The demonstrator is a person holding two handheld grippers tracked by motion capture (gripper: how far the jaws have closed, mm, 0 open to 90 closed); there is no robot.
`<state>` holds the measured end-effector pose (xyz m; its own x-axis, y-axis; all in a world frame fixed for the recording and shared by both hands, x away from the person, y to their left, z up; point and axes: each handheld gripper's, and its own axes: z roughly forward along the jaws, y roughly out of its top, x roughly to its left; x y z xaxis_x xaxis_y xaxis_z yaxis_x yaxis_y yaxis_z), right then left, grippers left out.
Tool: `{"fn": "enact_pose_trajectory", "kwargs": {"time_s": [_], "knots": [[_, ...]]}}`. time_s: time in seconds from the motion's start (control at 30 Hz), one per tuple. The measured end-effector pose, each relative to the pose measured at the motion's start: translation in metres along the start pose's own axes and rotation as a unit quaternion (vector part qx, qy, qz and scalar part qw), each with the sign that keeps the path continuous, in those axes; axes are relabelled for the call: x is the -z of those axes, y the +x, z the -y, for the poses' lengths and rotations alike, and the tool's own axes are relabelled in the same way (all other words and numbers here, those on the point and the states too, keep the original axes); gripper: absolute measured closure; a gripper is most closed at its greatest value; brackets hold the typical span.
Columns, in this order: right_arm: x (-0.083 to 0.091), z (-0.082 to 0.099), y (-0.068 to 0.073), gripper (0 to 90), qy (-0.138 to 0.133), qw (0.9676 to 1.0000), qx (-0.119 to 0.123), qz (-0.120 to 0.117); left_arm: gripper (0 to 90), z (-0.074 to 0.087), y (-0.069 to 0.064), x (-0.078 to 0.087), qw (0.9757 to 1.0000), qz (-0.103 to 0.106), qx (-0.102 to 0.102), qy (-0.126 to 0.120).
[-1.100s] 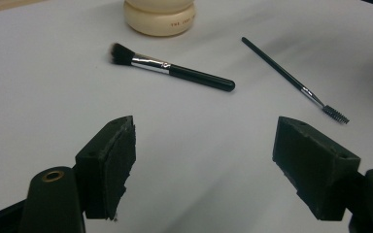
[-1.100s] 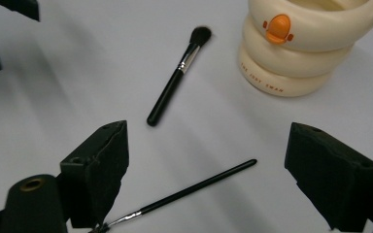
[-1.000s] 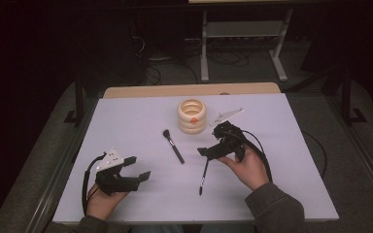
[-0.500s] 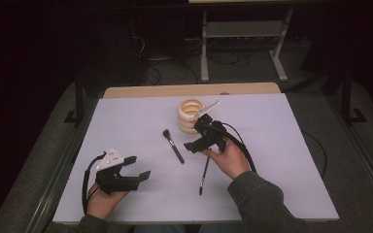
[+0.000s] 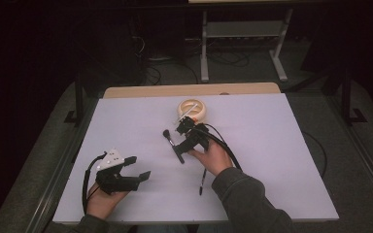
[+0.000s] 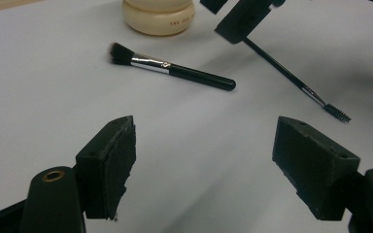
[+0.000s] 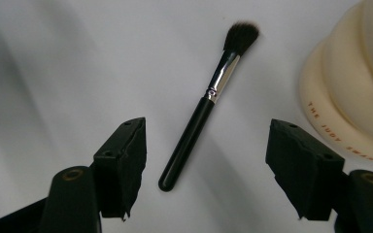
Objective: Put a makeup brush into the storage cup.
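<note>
While the white table (image 5: 281,160) takes most of the high view, the person's two forearms come in at 6 o'clock, w/ the right sleeve (image 5: 245,199) dark and big. Left gripper (image 5: 138,167) sits at about 7 o'clock on the table, held in the left hand (image 5: 104,201); its jaws stand wide apart w/ nothing between them, and in the left gripper view bare table shows between both pads. Right gripper (image 5: 177,138) is near the table centre, in the right hand (image 5: 213,158), pointing toward 11 o'clock. Its jaws have just been closing, but they are not shut: in the right gripper view the pads stand apart on both sides of the brush handle w/o touching it.

Cream round jar (image 5: 193,109) stands at 12 o'clock from the right gripper, near the far edge; in the right gripper view it is at 3 o'clock, w/ red letters on its rim.

Makeup brush (image 7: 204,104) lies flat on the table, approx. between the right jaws, bristles toward 1 o'clock in that view and handle end toward 7 o'clock. In the left gripper view it lies at 12 o'clock, just before the jar, apart from it.

Thin spoolie wand (image 6: 296,82) lies at 2 o'clock in the left gripper view, brush tip toward 4 o'clock; in the high view it lies under the right wrist.
</note>
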<state>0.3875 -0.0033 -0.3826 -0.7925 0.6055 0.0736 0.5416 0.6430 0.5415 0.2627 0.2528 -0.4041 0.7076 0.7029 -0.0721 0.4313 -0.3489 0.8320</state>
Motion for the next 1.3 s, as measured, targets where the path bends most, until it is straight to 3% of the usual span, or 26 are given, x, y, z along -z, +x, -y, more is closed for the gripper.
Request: {"fn": "enact_pose_trajectory", "kwargs": {"time_s": [0.27, 0.67, 0.97, 1.03, 1.3], "knots": [[-0.022, -0.005, -0.006, 36.6, 0.031, 0.9988, -0.035, -0.014, 23.4, 0.0, 0.0, -0.001, 1.0, 0.003, 0.0, -0.003], [-0.042, -0.008, -0.004, 50.7, 0.05, 0.9978, -0.043, -0.011, 23.7, 0.0, -0.001, -0.002, 1.0, 0.002, -0.002, -0.002], [-0.057, -0.016, 0.002, 62.2, 0.09, 0.9951, -0.039, 0.015, 23.8, 0.0, -0.001, -0.002, 1.0, 0.004, 0.0, -0.001], [-0.057, -0.017, 0.004, 68.5, 0.091, 0.9951, -0.033, 0.019, 23.7, 0.0, -0.001, -0.002, 1.0, 0.005, -0.001, -0.003], [-0.061, -0.023, 0.016, 75.6, 0.115, 0.9911, -0.028, 0.061, 23.8, 0.0, -0.003, -0.005, 1.0, 0.006, -0.006, 0.001]]}}
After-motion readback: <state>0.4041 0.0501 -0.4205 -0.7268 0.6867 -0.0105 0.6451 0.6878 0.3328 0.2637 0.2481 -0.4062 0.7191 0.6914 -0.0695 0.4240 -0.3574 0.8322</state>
